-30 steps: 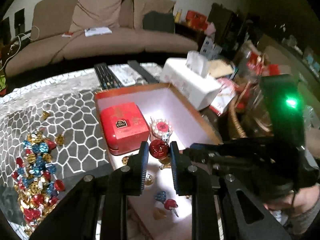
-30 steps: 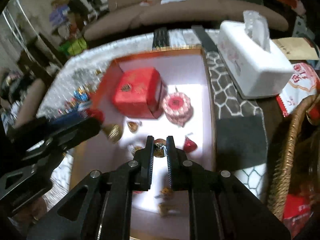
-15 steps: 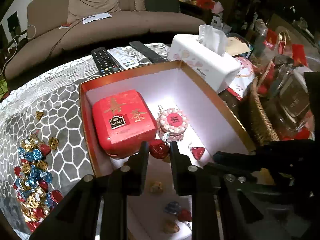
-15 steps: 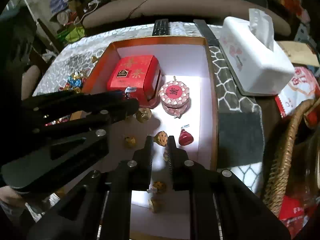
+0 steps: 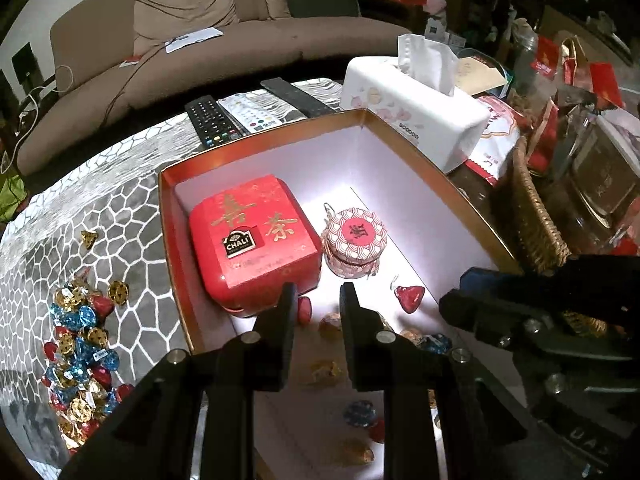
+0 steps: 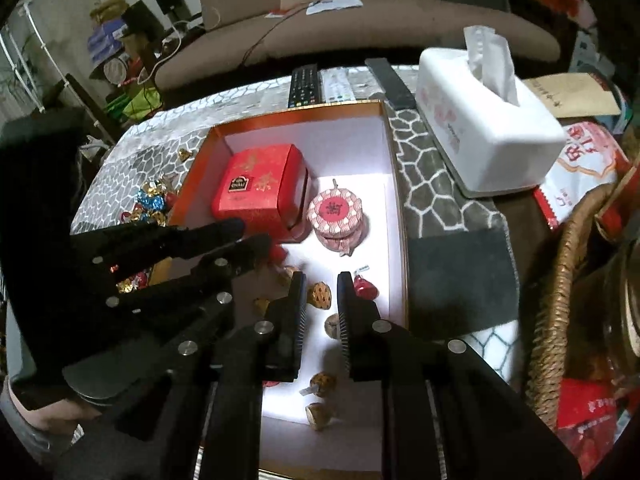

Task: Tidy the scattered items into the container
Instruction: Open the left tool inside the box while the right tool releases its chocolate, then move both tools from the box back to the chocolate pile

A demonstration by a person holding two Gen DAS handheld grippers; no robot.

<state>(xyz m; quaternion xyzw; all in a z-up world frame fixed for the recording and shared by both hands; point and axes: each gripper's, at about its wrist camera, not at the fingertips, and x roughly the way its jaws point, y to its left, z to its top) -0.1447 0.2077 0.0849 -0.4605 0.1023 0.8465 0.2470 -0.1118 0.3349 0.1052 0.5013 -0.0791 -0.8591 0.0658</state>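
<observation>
"Red box [image 5: 264, 138] on the table, is it full yet?"

"No. The red tin [image 5: 252, 240] and the round pot [image 5: 354, 238] sit inside it, side by side. A few sweets lie on the white floor near them, like the red one [image 5: 410, 294]."

"What is left outside?"

"A big heap of sweets [image 5: 80, 344] in red, blue and gold lies on the grey cloth [image 5: 100, 216], just beside the box wall. 1 gold sweet [image 5: 89, 238] lies alone, a bit past the heap. So most of the job is not done."

"What are the 2 grippers doing?"

"Both hang over the box. The left gripper [image 5: 318, 304] has its fingers close together. A red sweet [image 5: 305, 310] shows right by 1 finger, but I cannot tell if it is pinched or lying on the floor."

"And the right gripper [image 6: 322, 292]?"

"Its fingers are nearly closed too. A gold sweet [image 6: 320, 295] shows in the thin gap. I cannot tell if the pads press it."
</observation>
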